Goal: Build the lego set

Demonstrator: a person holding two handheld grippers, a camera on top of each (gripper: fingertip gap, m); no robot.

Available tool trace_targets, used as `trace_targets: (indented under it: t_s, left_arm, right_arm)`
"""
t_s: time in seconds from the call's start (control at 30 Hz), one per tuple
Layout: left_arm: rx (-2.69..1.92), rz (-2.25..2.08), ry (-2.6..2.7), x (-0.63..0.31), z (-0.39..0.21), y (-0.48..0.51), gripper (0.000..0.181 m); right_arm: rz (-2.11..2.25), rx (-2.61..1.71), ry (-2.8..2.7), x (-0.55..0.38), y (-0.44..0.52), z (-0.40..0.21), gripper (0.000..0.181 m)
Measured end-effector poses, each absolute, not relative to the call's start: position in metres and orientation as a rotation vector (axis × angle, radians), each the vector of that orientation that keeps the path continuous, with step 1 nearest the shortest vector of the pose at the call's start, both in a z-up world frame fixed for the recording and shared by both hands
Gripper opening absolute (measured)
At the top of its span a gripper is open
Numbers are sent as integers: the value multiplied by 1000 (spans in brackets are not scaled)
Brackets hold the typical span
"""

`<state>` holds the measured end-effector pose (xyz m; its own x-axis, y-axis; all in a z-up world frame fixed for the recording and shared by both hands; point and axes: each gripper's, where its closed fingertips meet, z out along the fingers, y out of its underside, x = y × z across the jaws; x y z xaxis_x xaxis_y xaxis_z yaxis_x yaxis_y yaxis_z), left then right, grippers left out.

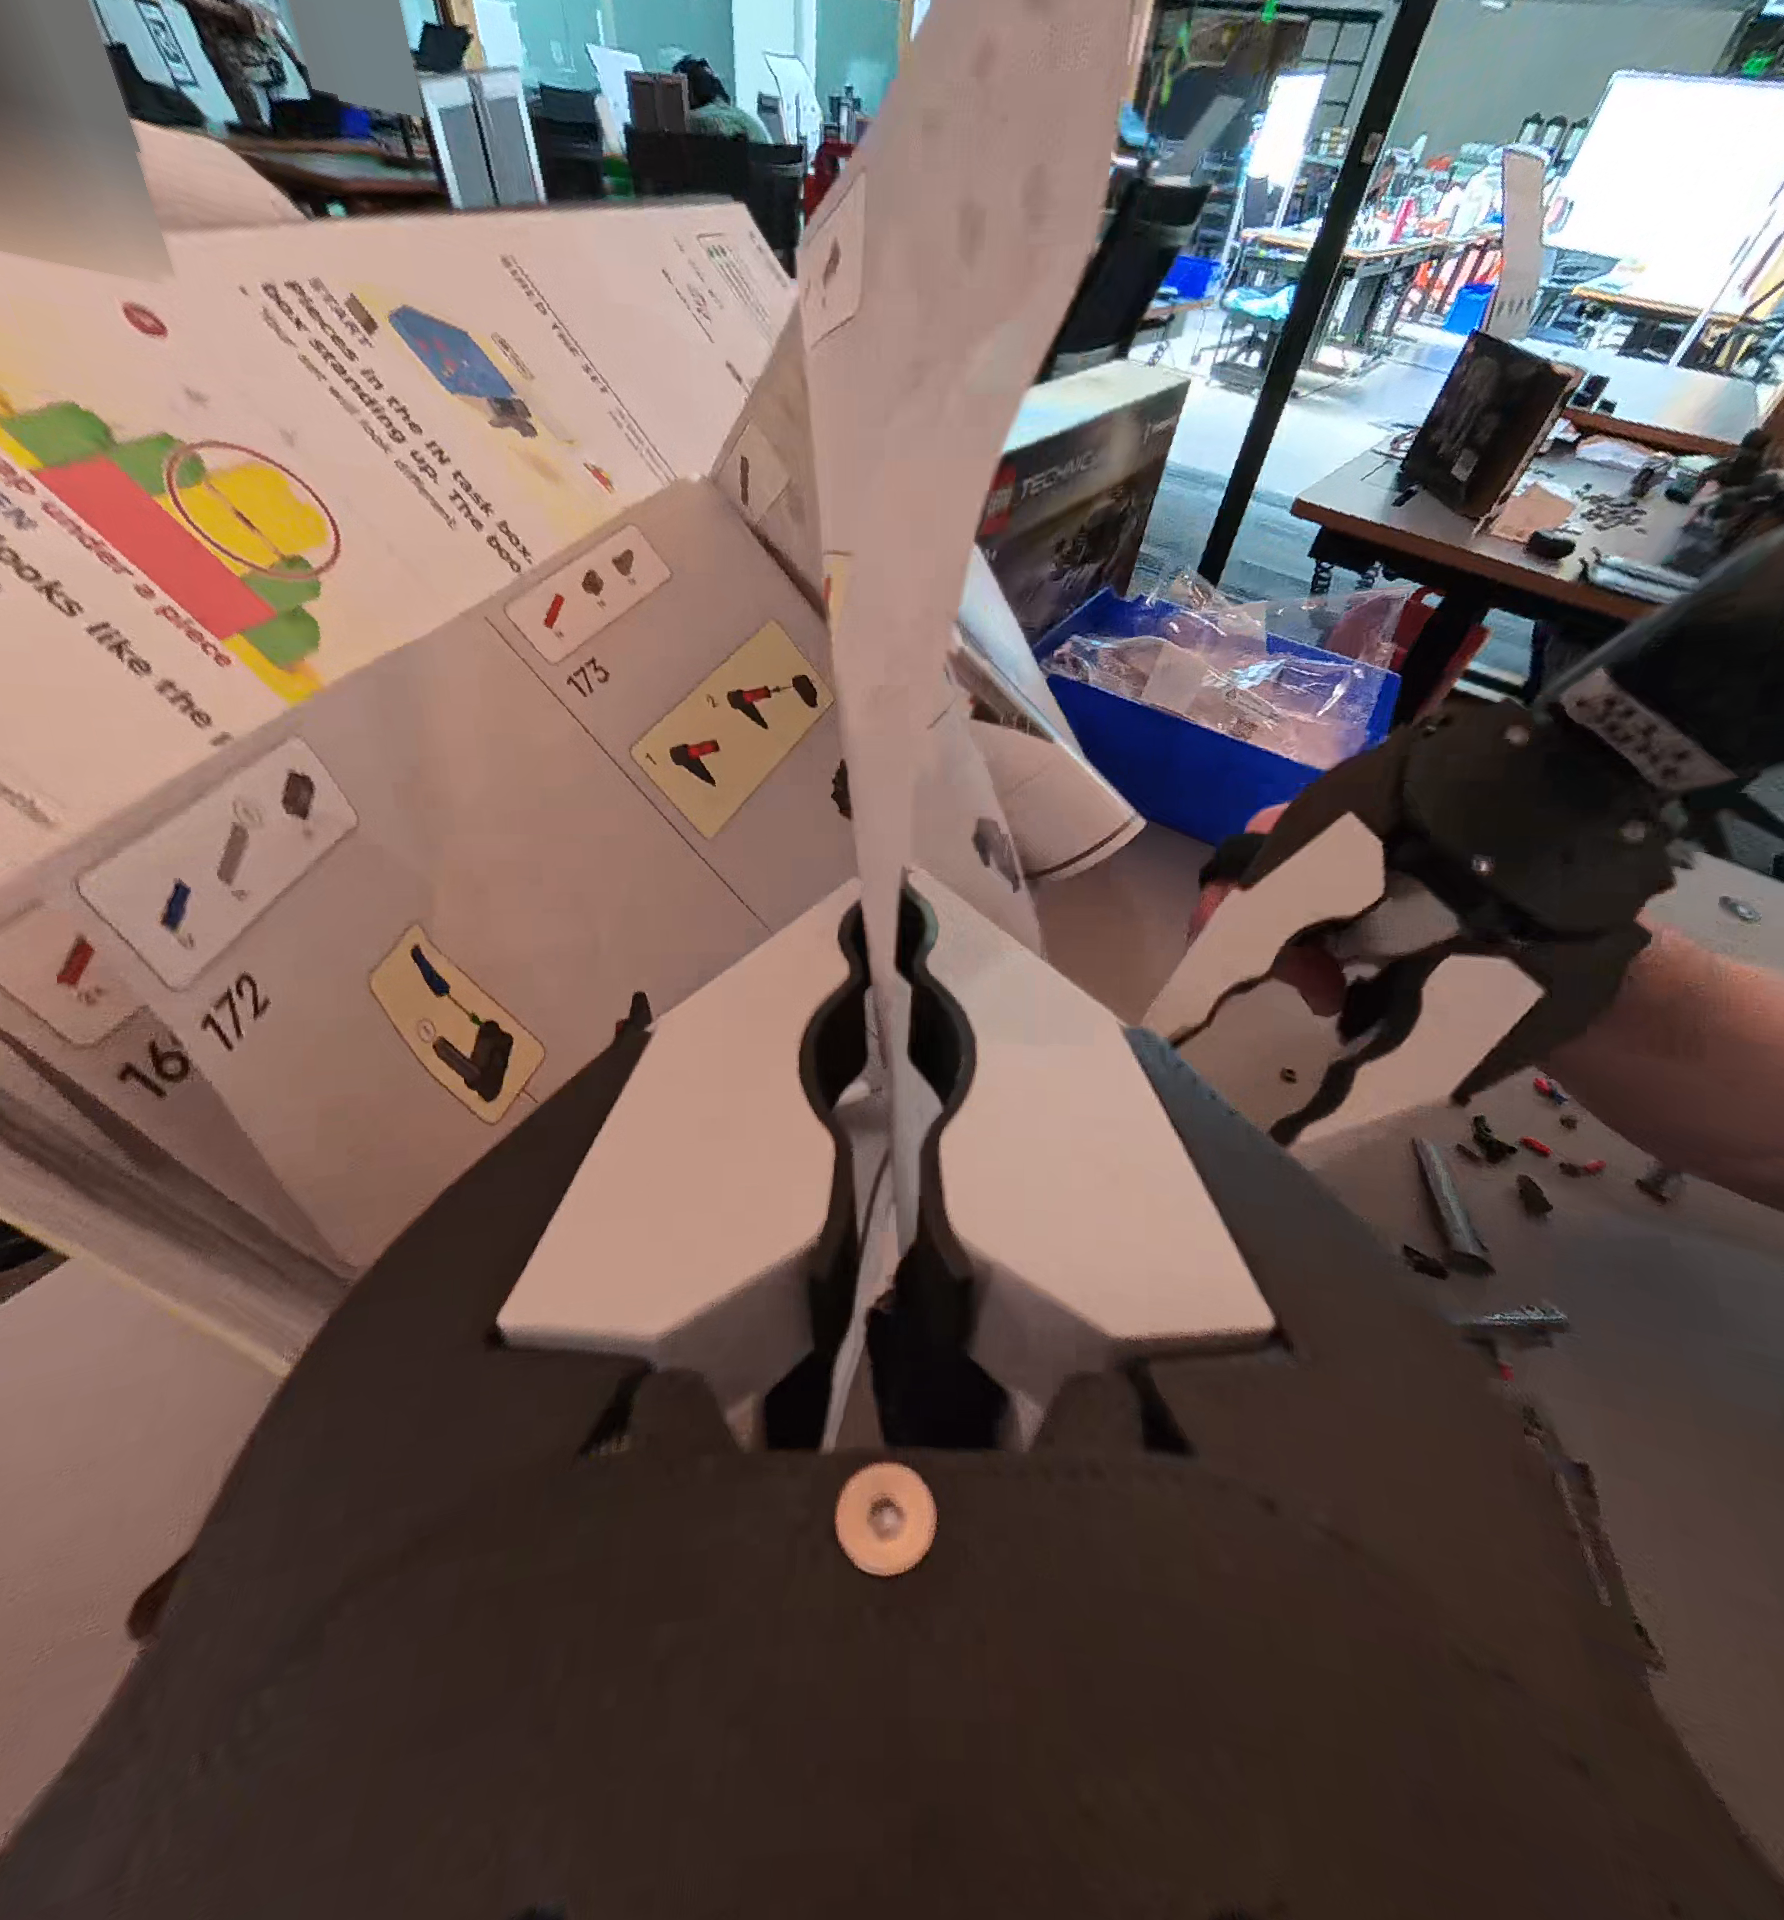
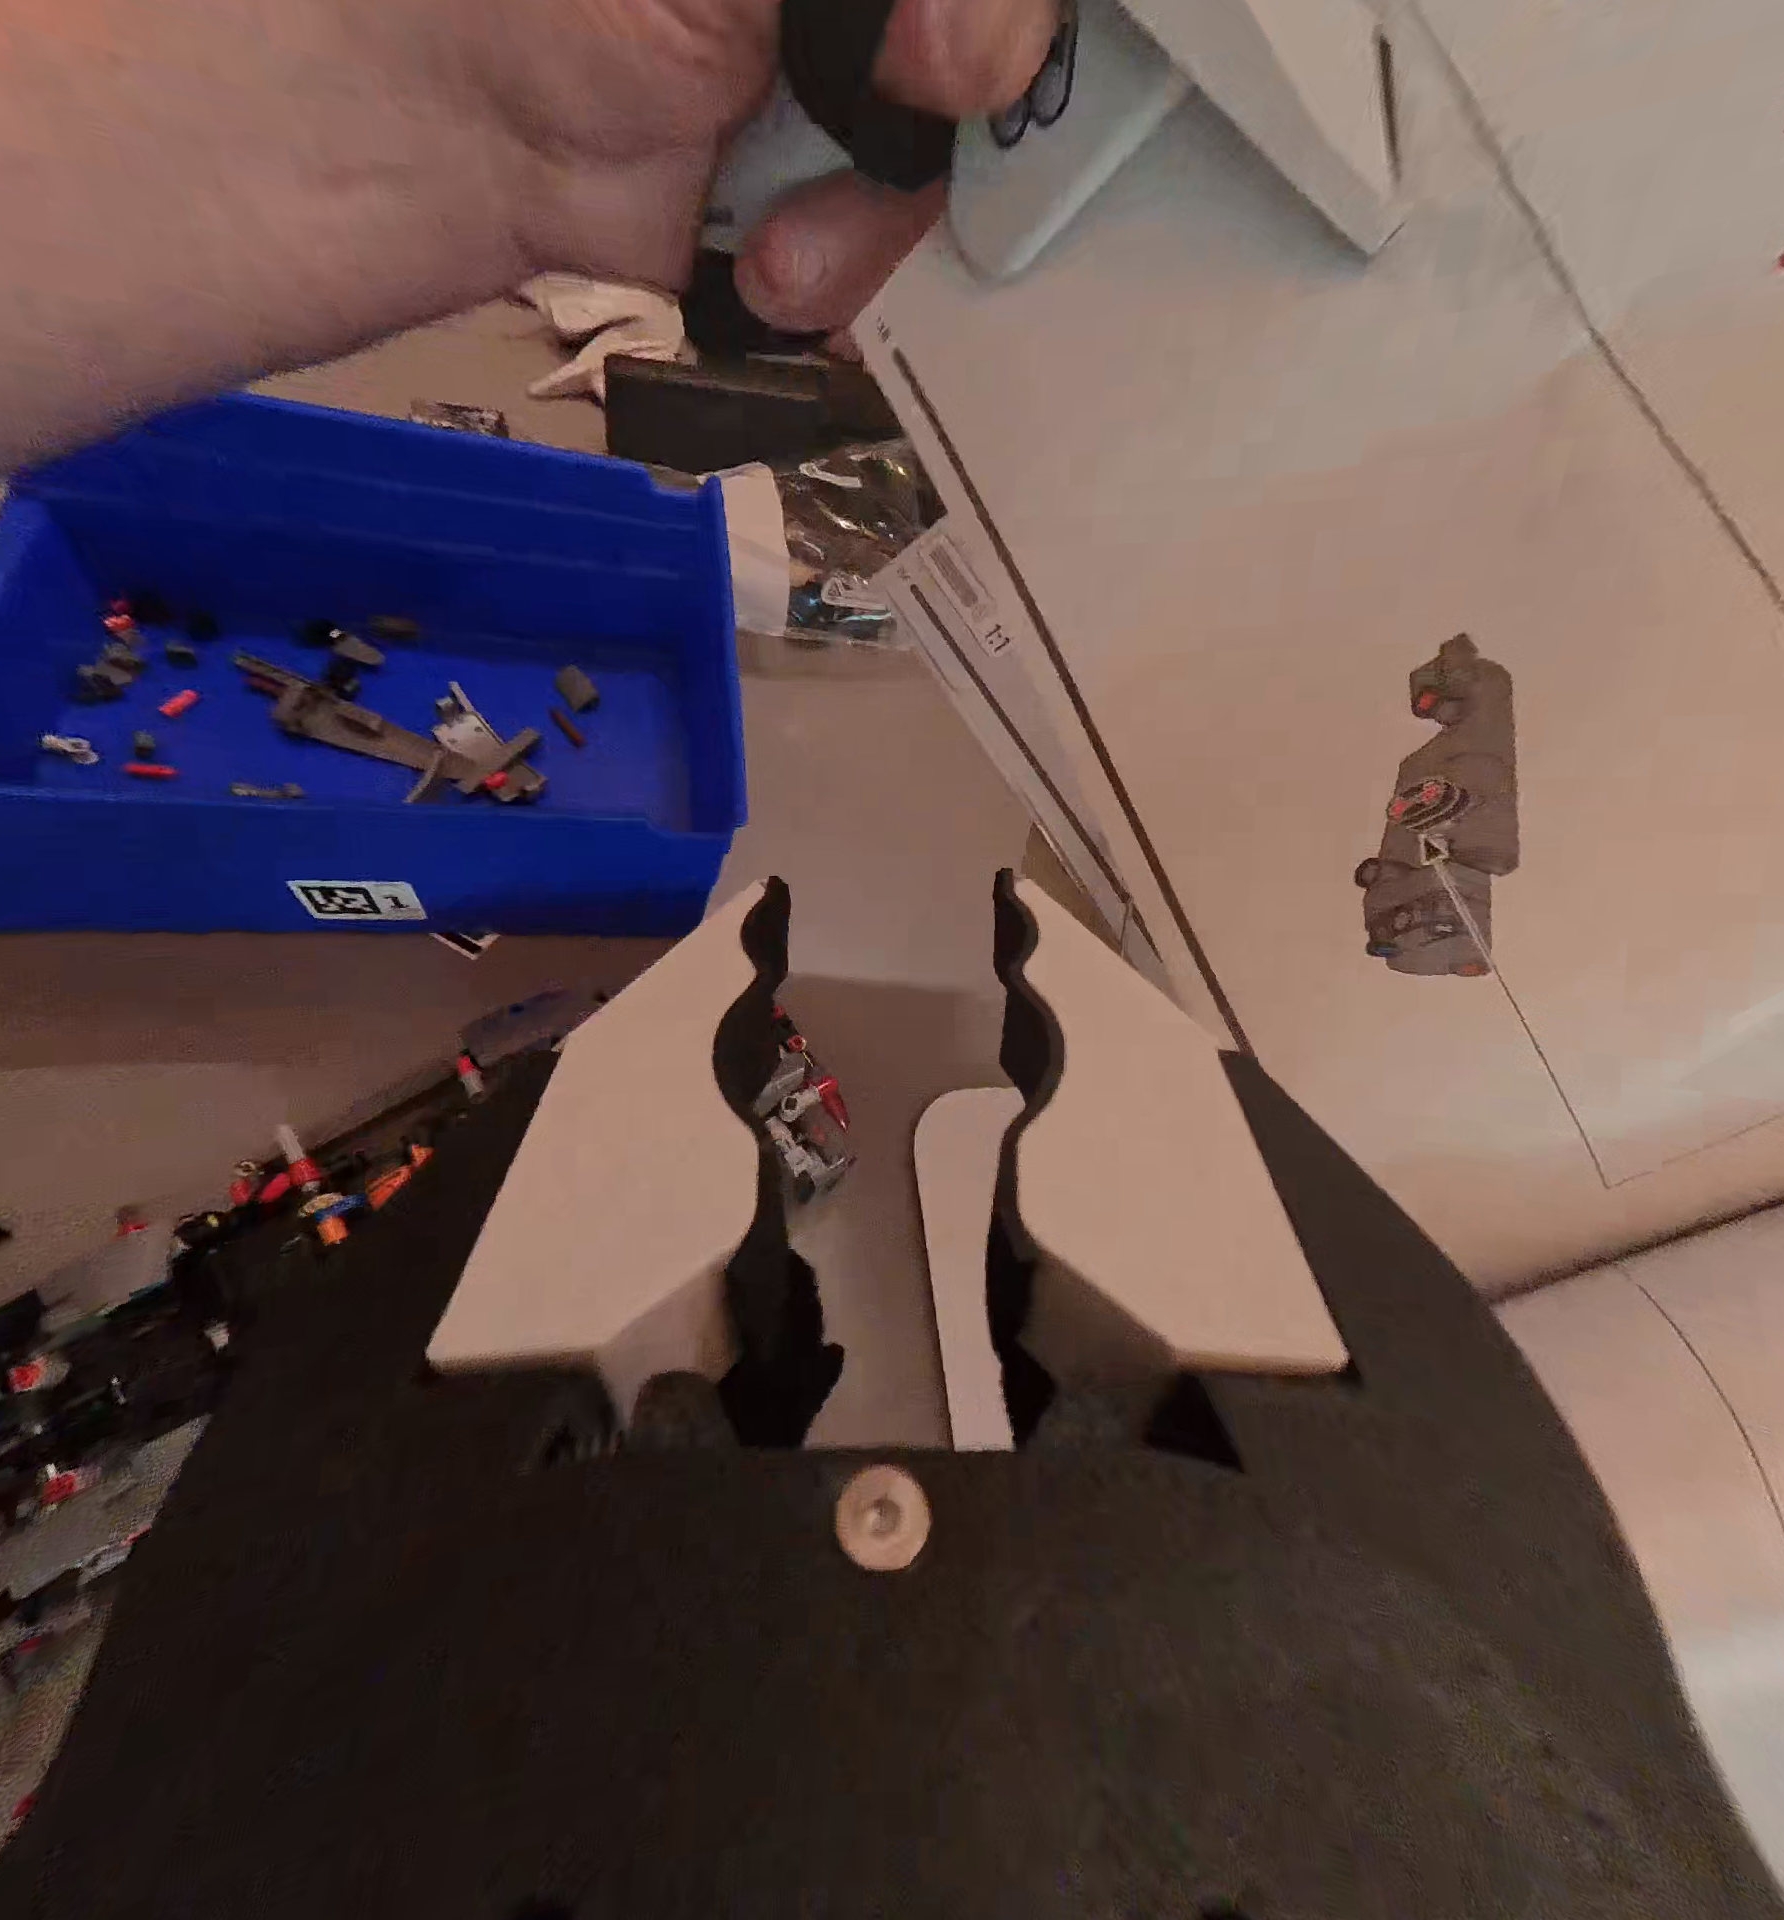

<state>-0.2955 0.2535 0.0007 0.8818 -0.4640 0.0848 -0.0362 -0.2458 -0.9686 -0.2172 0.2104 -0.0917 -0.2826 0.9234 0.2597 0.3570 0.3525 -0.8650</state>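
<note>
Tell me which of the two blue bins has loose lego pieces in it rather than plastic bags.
The blue bin in the right wrist view, left of the open right gripper: small dark and red pieces lie on its floor. The other bin, beside the set box, holds clear plastic bags.

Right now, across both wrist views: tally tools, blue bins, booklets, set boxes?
Tools: 2, left tool and right tool
Blue bins: 2, bin with bags and bin with loose parts
Booklets: 1, instruction booklet
Boxes: 1, set box
Total: 6
</note>
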Motion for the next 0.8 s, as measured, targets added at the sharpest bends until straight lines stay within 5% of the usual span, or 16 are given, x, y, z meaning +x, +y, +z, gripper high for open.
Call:
trace_targets:
  t_s: [0.3,0.43,0.8]
  left_arm:
    - [-1837,-367,378,-301,4,271,0]
    - [-1840,-373,350,-311,-5,270,0]
    - [-1876,-362,248,-341,-50,277,0]
  right_arm:
    - [434,-1102,-1666,-265,258,-109,26]
    - [391,-1176,-1678,-278,269,-118,0]
    - [573,-1006,-1792,-271,255,-116,0]
